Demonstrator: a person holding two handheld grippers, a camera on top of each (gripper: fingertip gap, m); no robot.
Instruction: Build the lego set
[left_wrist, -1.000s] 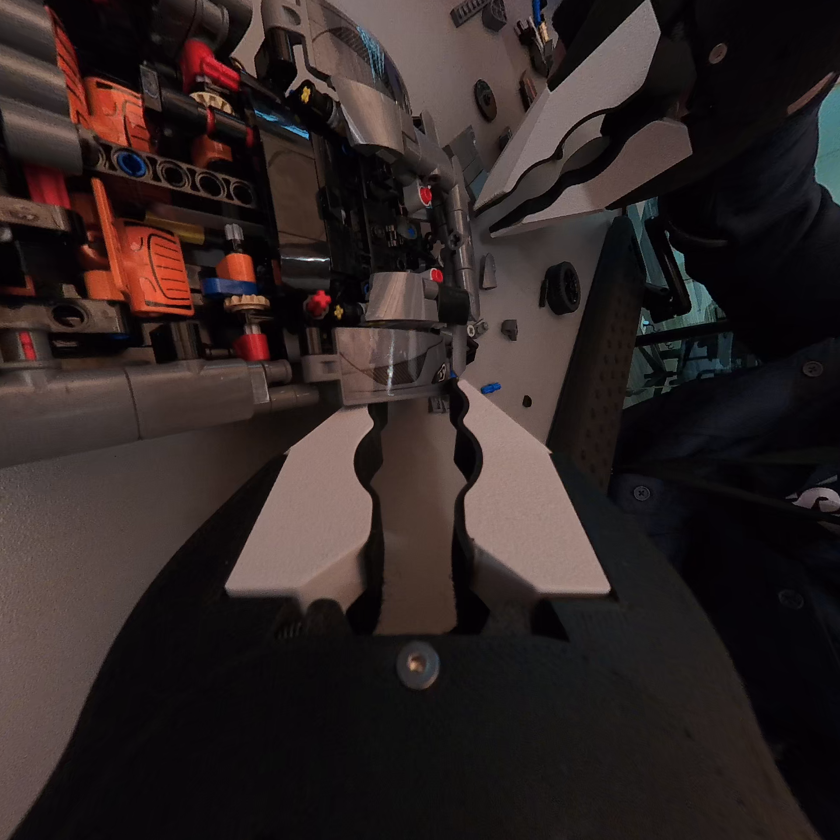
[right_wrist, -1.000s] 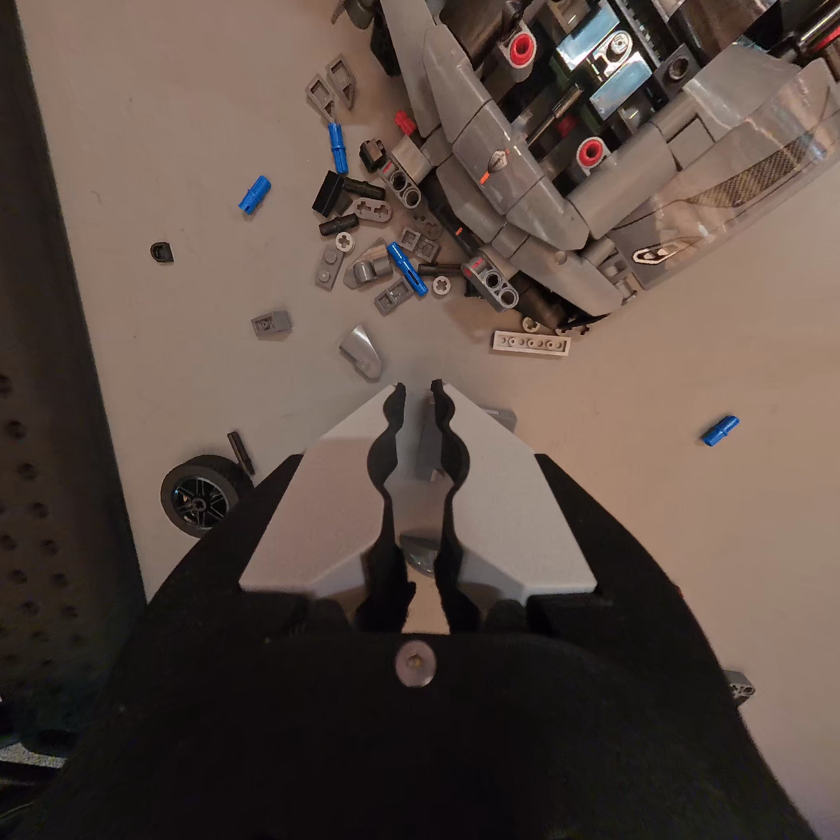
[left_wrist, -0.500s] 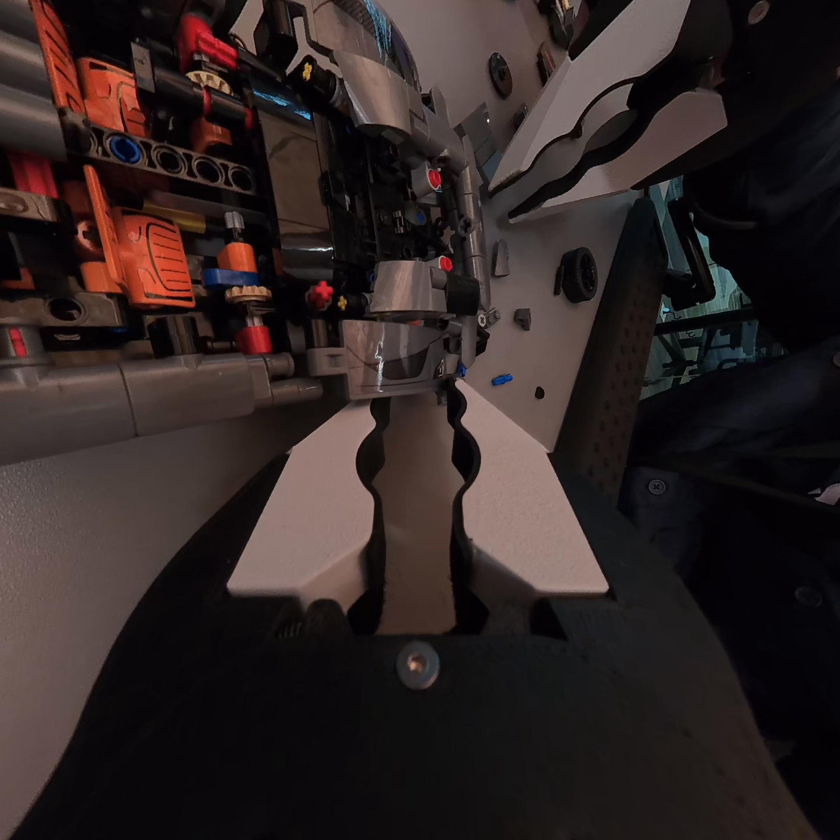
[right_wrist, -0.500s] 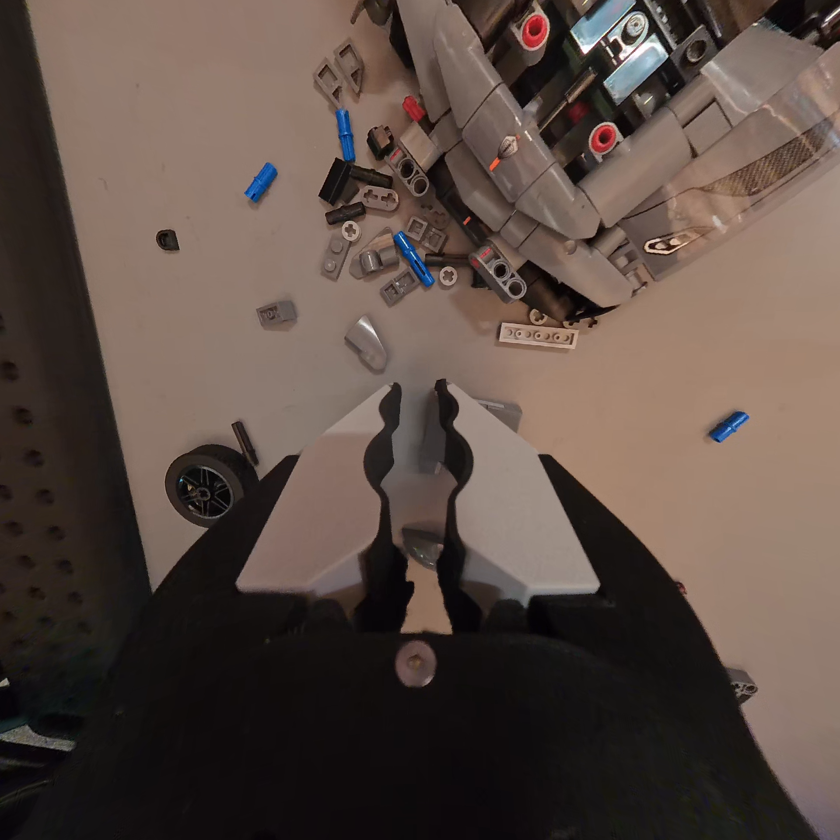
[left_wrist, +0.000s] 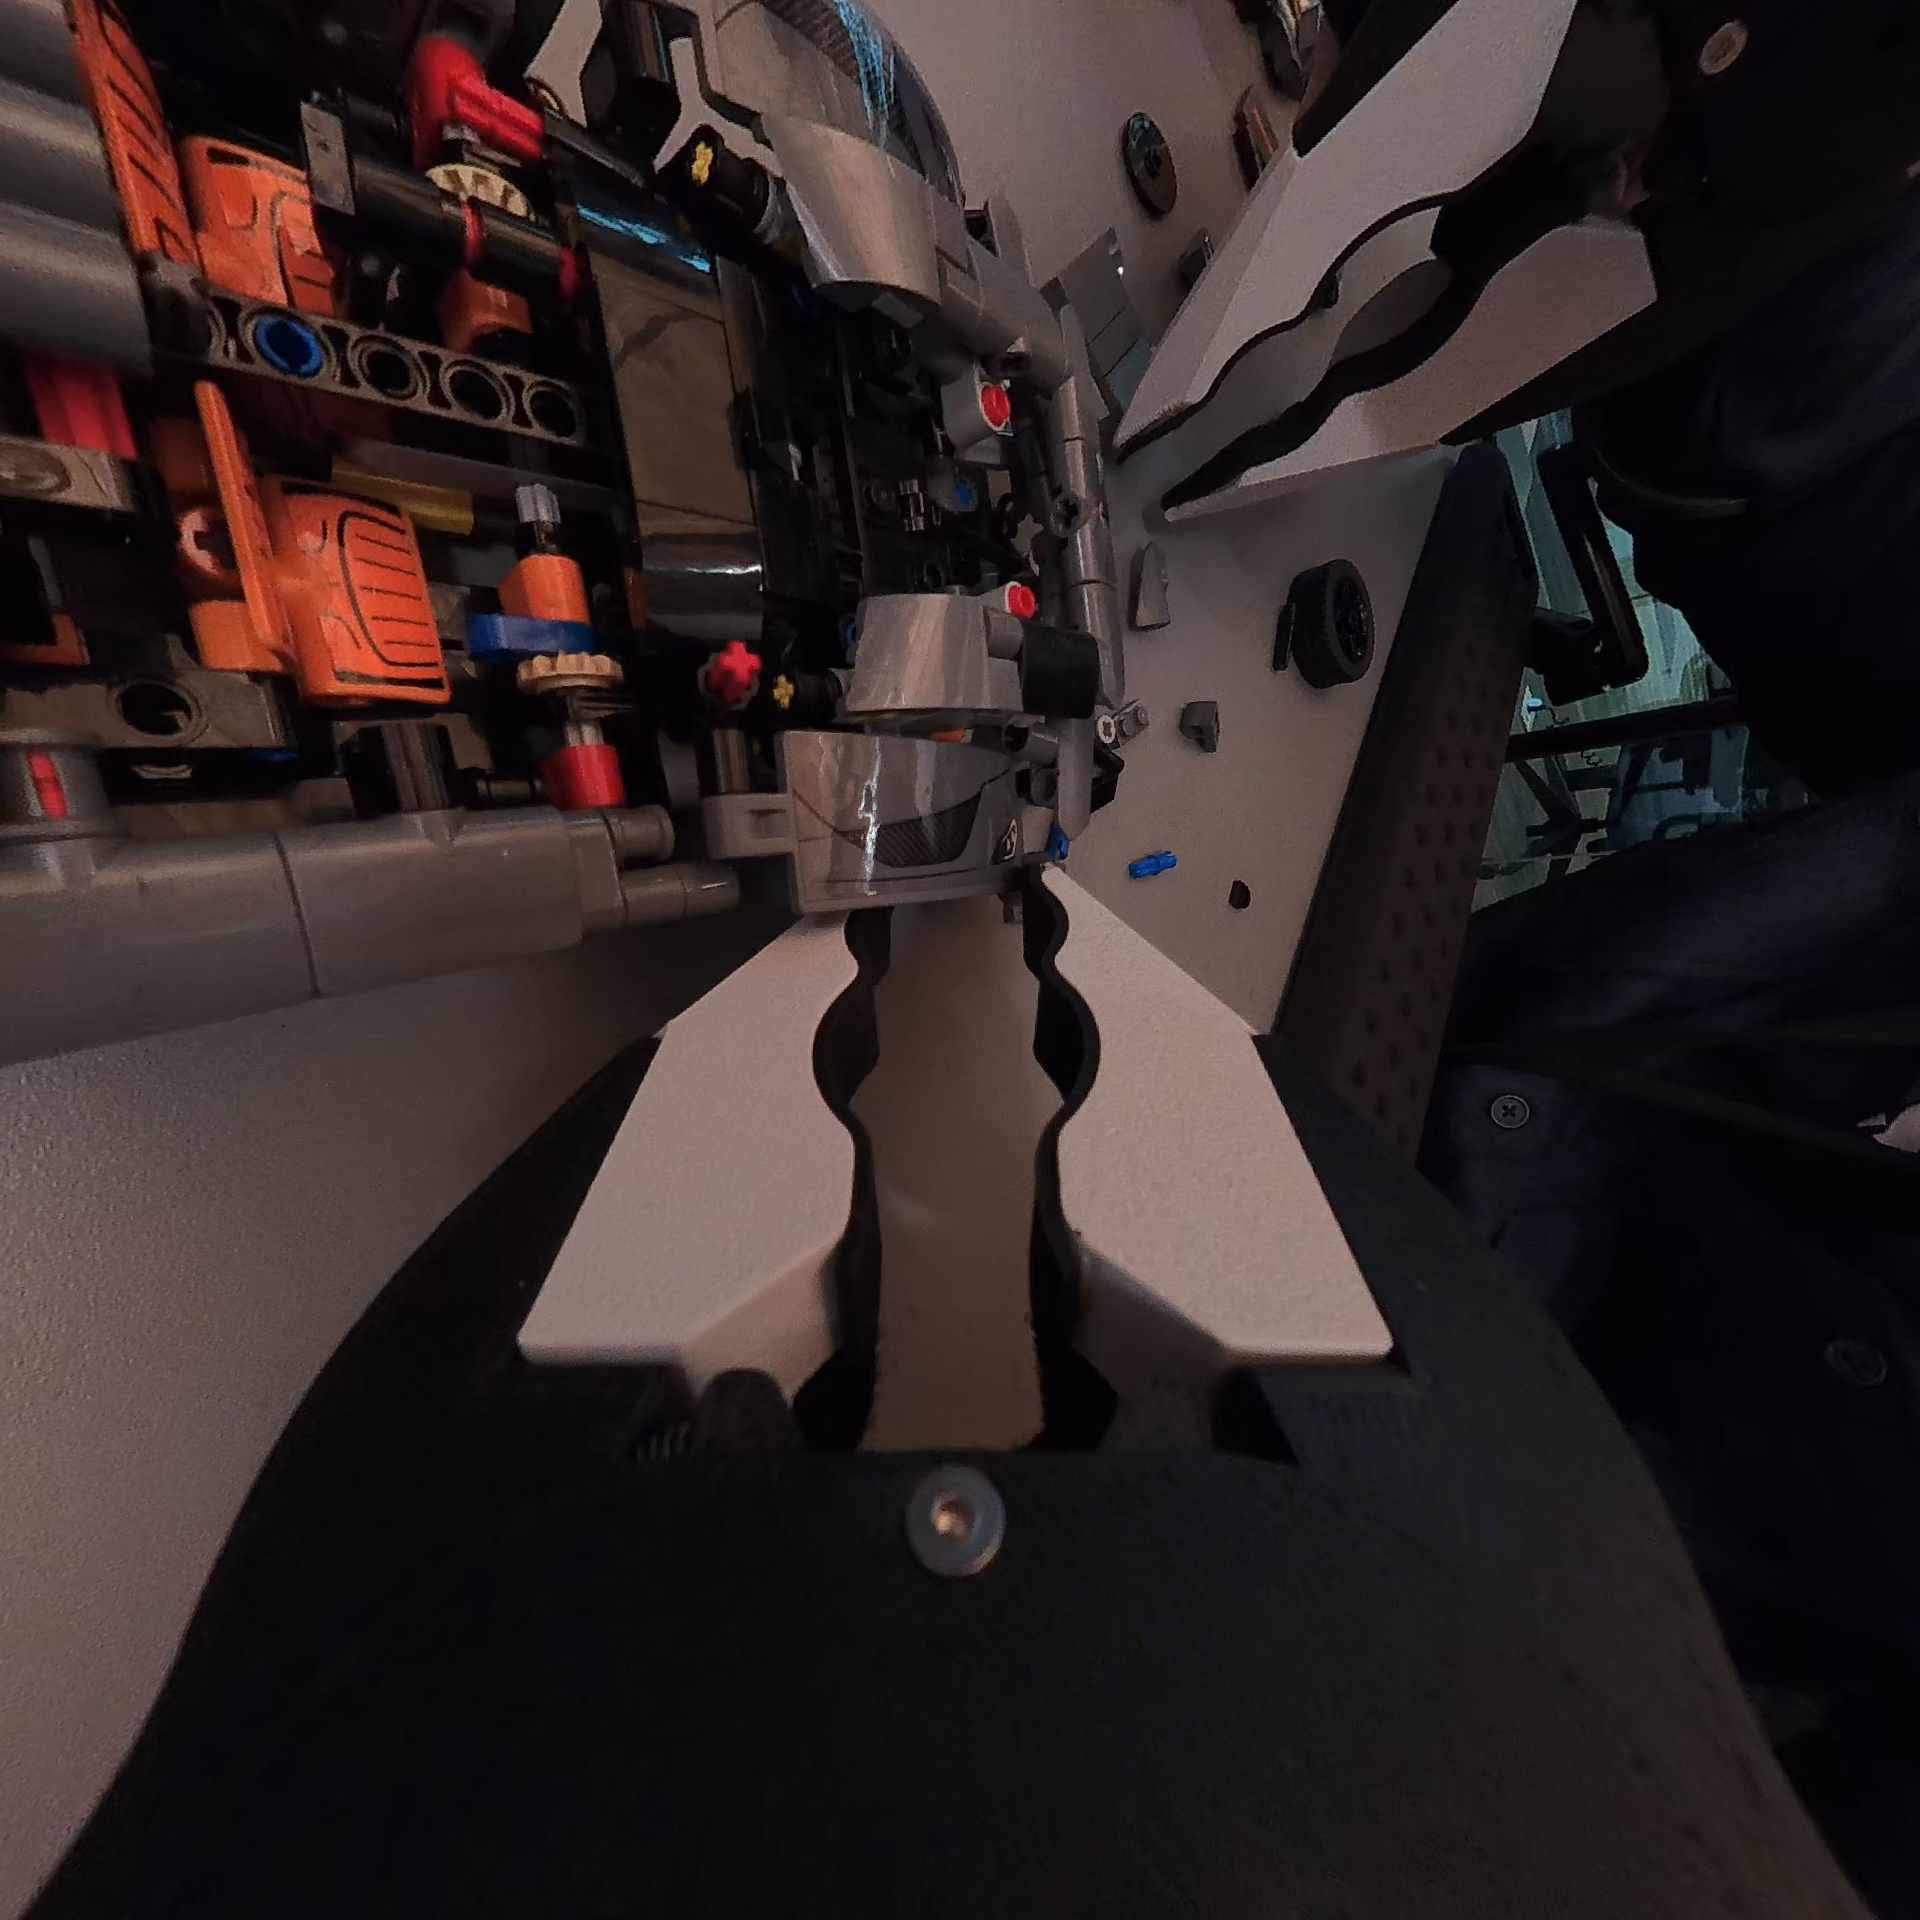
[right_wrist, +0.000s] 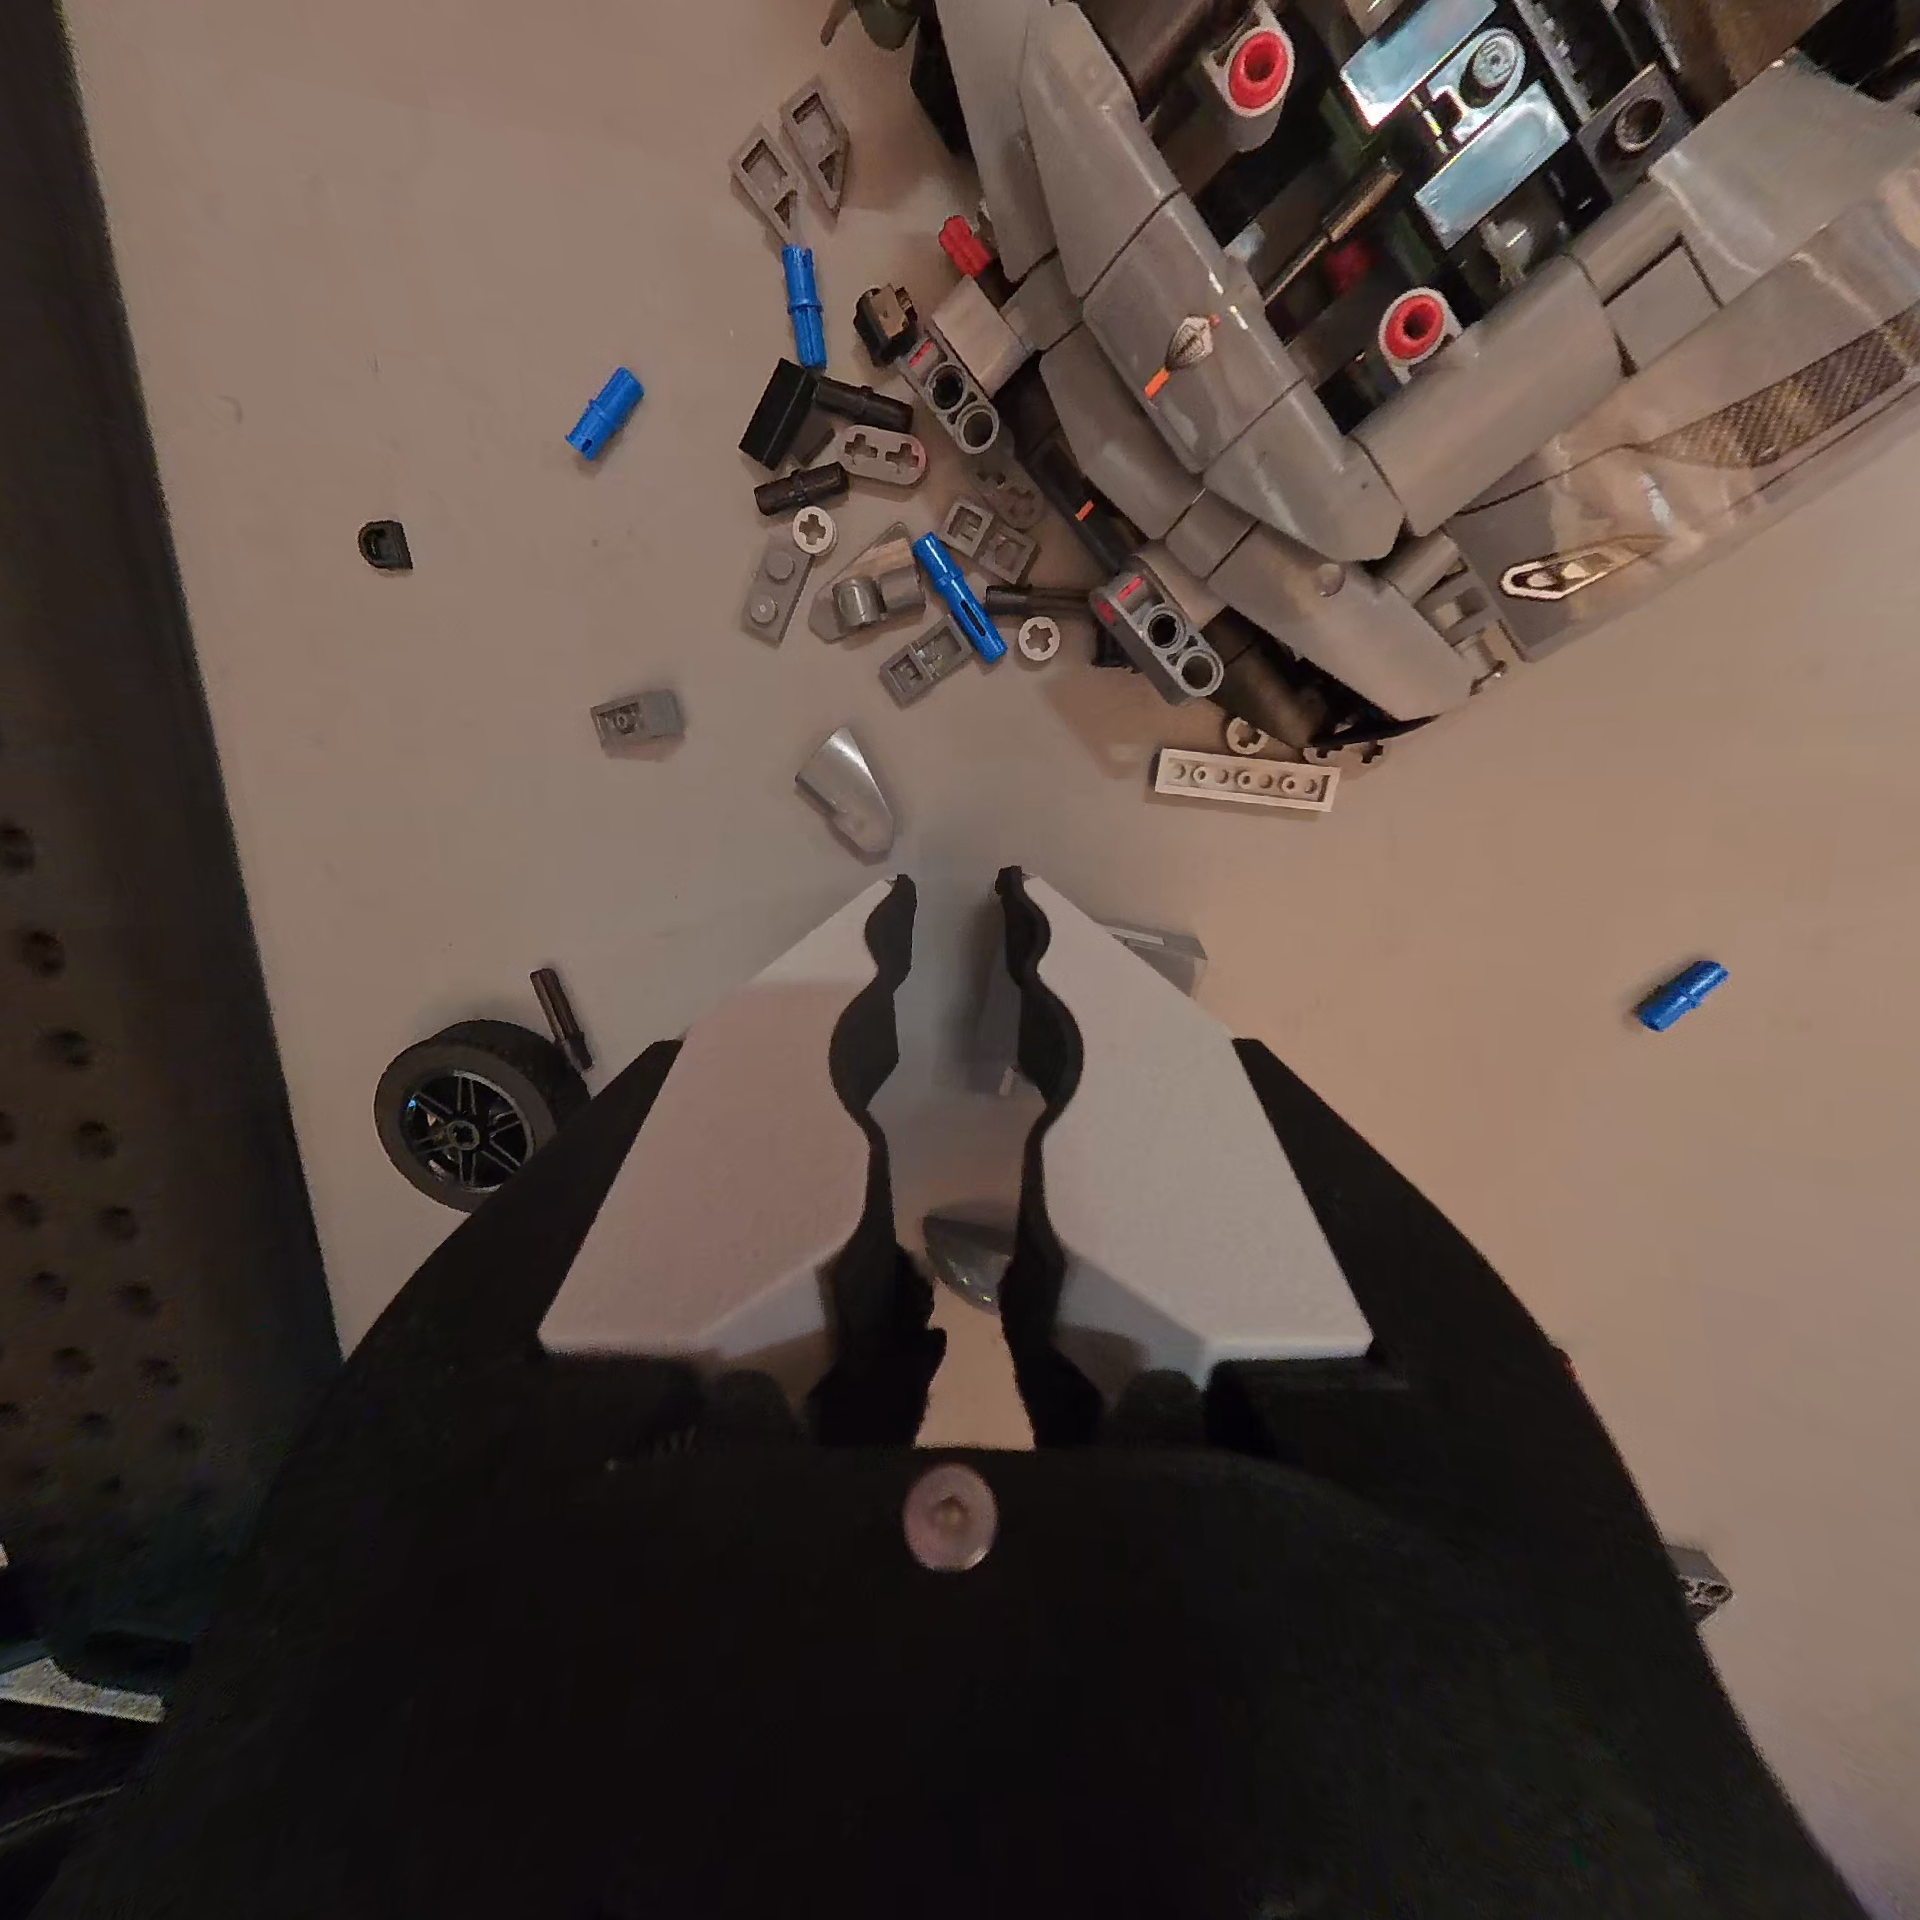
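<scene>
The grey Lego car (left_wrist: 914, 665) with orange and black inner parts fills the left wrist view's upper left. It also shows at the top right of the right wrist view (right_wrist: 1299, 395). My left gripper (left_wrist: 951, 904) has its jaws apart and empty, its tips at the edge of the car's shiny grey panel (left_wrist: 894, 831). My right gripper (right_wrist: 956, 878) hovers over the table with its jaws narrowly apart, just below a silver wedge piece (right_wrist: 844, 792). A flat grey piece (right_wrist: 1164, 945) lies on the table under it. It also shows in the left wrist view (left_wrist: 1153, 468).
Loose grey, black and blue pieces (right_wrist: 883, 603) lie beside the car, with a light grey plate (right_wrist: 1247, 779), a wheel (right_wrist: 468, 1127) and stray blue pins (right_wrist: 605, 412) (right_wrist: 1680, 994). A black perforated strip (right_wrist: 104, 935) edges the table. A person's dark clothing (left_wrist: 1714, 1143) is at right. Spacing between my two grippers at the tips: around 15 cm. My left tips are about 12 cm from the light grey plate (right_wrist: 1247, 779), my right tips only 5 cm.
My right gripper's jaws have widened a little, and the table pieces have drifted slightly right in its view. In the left wrist view the right gripper has shifted right.
</scene>
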